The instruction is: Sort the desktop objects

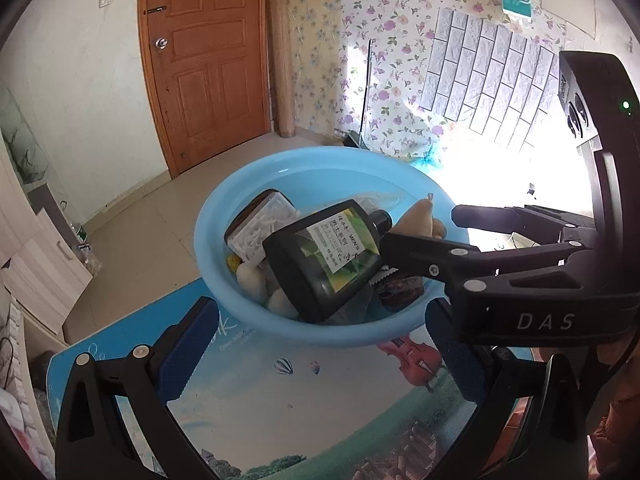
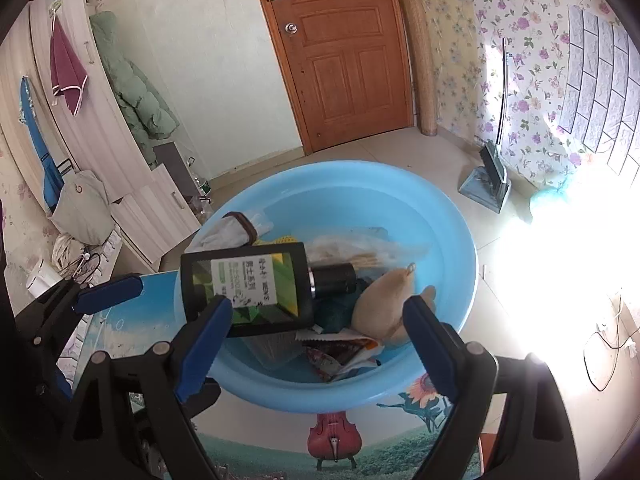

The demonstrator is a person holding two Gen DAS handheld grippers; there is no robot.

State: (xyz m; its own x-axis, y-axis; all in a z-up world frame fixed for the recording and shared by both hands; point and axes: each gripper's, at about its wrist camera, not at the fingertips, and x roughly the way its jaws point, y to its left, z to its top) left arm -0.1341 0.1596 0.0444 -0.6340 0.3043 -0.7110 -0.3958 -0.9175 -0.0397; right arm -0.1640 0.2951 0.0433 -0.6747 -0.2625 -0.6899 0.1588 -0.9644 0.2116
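Note:
A black bottle (image 1: 324, 264) (image 2: 248, 292) with a green and white label lies tilted on top of the pile inside the light blue basin (image 1: 208, 216) (image 2: 460, 240). My right gripper (image 2: 318, 304) (image 1: 420, 226) is open wide over the basin's near side; its left finger overlaps the bottle's base and nothing is clamped. My left gripper (image 1: 320, 308) stands open just short of the basin rim, with nothing in it. Also in the basin are a beige plush toy (image 2: 384, 304), a white swab box (image 1: 260, 228), a clear bag (image 2: 360, 252) and a snack wrapper (image 2: 344, 352).
The basin sits on a table mat (image 1: 320, 400) printed with a violin and balloons. Beyond the table edge are tiled floor (image 2: 420, 148), a wooden door (image 2: 344, 52), a white wardrobe (image 2: 132, 200) at the left and a dustpan (image 2: 488, 180). Sun glare whites out the right side.

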